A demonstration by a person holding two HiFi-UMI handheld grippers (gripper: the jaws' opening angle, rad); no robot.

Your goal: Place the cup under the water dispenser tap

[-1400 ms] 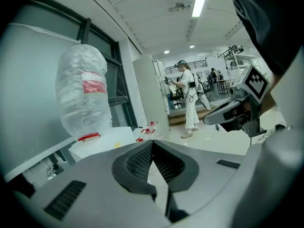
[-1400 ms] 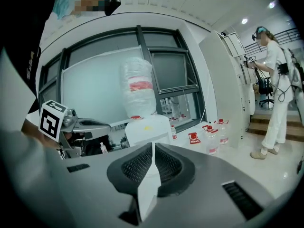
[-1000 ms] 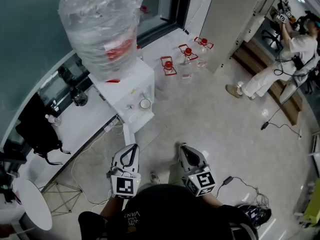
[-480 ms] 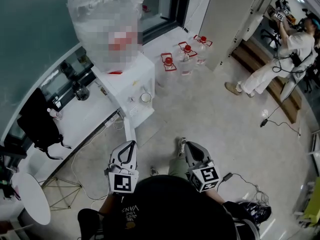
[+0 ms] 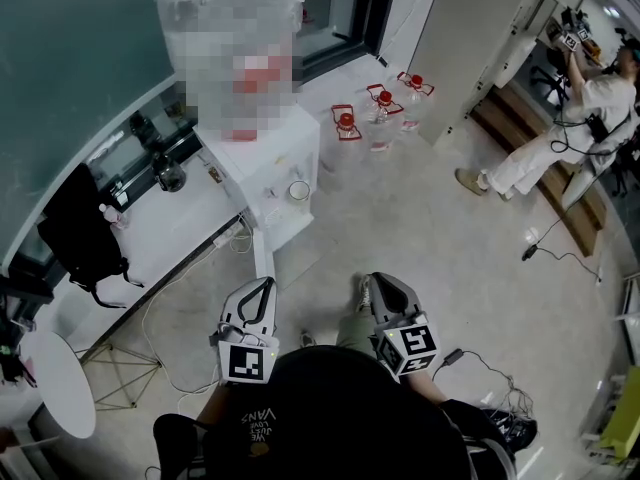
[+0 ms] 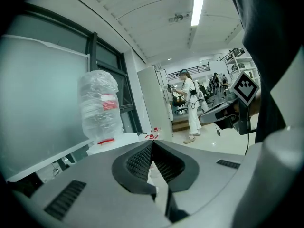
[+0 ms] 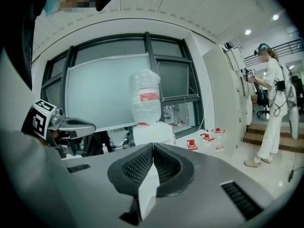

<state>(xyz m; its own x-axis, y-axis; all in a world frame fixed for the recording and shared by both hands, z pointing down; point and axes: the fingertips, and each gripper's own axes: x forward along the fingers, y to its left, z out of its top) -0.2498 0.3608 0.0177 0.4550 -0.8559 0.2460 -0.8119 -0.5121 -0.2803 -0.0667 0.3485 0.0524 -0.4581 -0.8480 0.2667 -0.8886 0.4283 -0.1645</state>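
A white water dispenser (image 5: 272, 153) stands by the window wall with a big plastic-wrapped bottle (image 5: 236, 48) on top. A small white cup (image 5: 299, 190) sits on the dispenser's front ledge. Both grippers are held low near the person's body, well short of the dispenser. The left gripper (image 5: 266, 288) and the right gripper (image 5: 375, 284) are shut with nothing between their jaws. In the left gripper view the jaws (image 6: 152, 144) meet, with the bottle (image 6: 99, 109) far ahead on the left. In the right gripper view the shut jaws (image 7: 153, 146) point at the dispenser (image 7: 153, 132).
Several red-capped water jugs (image 5: 381, 113) stand on the floor beyond the dispenser. A white counter (image 5: 160, 233) with a black bag (image 5: 80, 238) runs on the left, near a round white table (image 5: 55, 398). A person in white (image 5: 555, 138) works at far right. Cables (image 5: 485, 368) lie on the floor.
The left gripper has edged forward toward the dispenser; the right one has barely moved. Both stay shut and empty. The head view has drifted, so the dispenser sits further right.
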